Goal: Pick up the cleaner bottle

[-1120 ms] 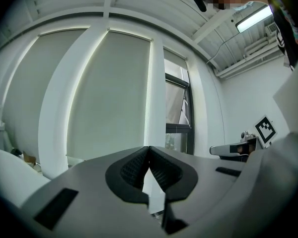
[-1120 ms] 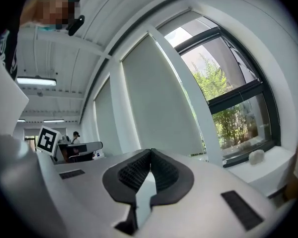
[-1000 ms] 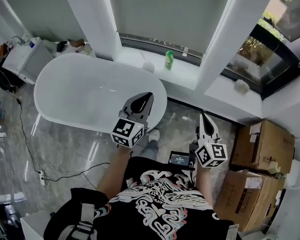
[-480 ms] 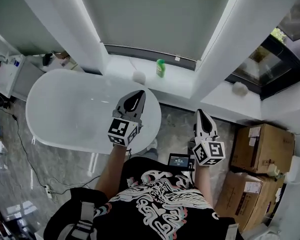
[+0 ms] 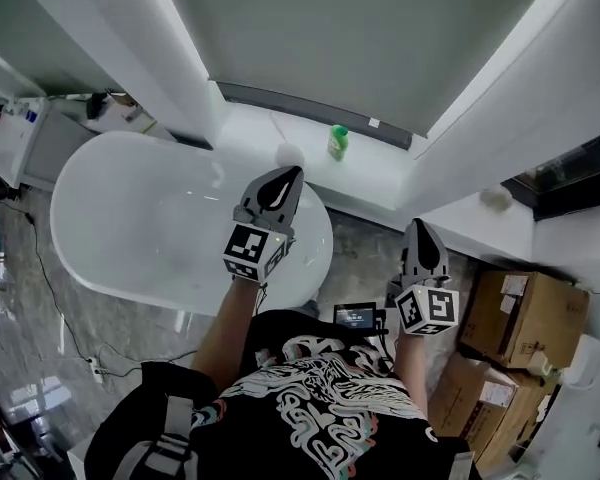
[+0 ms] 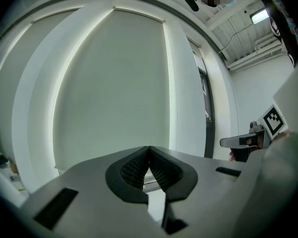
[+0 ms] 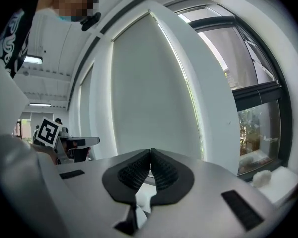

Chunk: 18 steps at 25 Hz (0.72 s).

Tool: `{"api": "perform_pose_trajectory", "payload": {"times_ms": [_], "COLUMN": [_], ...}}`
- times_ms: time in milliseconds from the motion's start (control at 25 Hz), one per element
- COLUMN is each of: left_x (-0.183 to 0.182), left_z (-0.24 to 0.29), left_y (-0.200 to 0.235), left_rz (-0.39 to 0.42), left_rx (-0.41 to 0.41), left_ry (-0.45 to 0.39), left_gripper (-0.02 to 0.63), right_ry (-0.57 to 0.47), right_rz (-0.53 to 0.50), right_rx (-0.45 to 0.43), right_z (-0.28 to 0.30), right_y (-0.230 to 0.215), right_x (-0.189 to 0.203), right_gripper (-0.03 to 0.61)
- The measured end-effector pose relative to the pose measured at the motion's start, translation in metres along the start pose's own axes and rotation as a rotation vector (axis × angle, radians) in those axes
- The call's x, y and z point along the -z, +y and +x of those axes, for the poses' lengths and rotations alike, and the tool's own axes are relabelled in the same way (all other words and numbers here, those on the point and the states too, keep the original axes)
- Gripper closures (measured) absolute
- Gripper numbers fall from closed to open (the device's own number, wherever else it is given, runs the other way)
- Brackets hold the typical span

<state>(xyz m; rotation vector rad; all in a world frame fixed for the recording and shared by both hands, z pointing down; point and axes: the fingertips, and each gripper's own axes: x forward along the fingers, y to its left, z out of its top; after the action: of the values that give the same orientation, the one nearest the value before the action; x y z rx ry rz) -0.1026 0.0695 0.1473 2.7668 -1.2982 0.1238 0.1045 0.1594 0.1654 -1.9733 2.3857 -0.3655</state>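
Note:
A small green cleaner bottle stands upright on the white window ledge in the head view. My left gripper hovers over the end of the bathtub, shut and empty, its tips a little short of the ledge and to the left of the bottle. My right gripper is held lower and to the right, over the floor, also shut with nothing in it. In the left gripper view and the right gripper view the pads meet tip to tip. The bottle is hidden in both gripper views.
A white bathtub fills the left. A white ball-like object lies on the ledge left of the bottle, another on the sill to the right. Cardboard boxes stand at the right. A cable runs along the floor.
The whole view has shifted as the person stepped toward the window. Both grippers moved forward, closer to the ledge, and stayed shut. The bottle stands as before.

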Motion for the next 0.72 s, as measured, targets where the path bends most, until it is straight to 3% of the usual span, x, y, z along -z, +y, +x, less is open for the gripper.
{"api": "perform_pose_trajectory", "payload": {"times_ms": [720], "left_x": [0.003], "left_z": [0.055], "left_y": [0.065], "left_rz": [0.024], "left_rx": [-0.064], "left_ry": [0.0], "left_gripper": [0.598], "right_ry": [0.021], "right_rz": [-0.066], "right_rx": [-0.069], "right_z": [0.101], "right_y": [-0.008], "right_x": [-0.003], "right_gripper": [0.552]}}
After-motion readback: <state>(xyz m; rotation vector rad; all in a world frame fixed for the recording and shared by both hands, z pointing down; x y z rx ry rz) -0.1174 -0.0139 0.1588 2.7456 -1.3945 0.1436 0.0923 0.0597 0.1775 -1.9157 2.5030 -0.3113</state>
